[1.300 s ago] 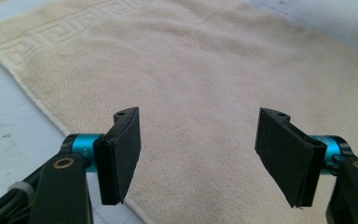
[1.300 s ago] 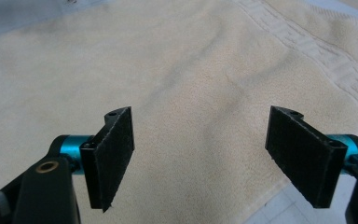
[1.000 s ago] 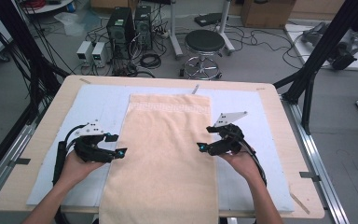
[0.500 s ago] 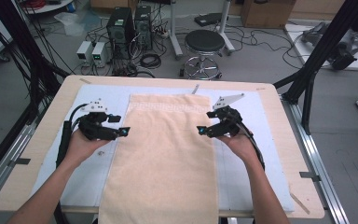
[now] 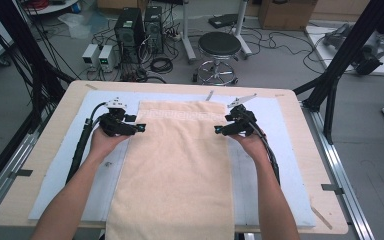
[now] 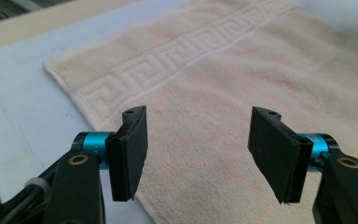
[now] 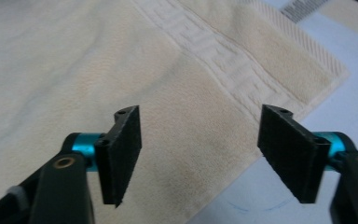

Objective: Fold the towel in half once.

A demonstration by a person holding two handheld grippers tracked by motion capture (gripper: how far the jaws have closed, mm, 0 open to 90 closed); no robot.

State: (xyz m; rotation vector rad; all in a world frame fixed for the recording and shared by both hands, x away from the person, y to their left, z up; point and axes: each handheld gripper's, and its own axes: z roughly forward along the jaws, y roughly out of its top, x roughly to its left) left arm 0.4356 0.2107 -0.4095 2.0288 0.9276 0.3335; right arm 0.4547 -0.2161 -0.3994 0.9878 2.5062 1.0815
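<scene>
Where cables sprawl, towel (image 5: 172,165) on perhaps foam-padded table (image 5: 300,165).

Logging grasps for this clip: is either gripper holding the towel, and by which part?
Nothing is held: left gripper and right gripper are open above the towel.

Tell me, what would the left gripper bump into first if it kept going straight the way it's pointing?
Probably the cream towel. The left gripper is open, aimed forward and down across the towel's edge toward its key-pattern band. Nothing else lies between, though depth is hard to judge.
</scene>
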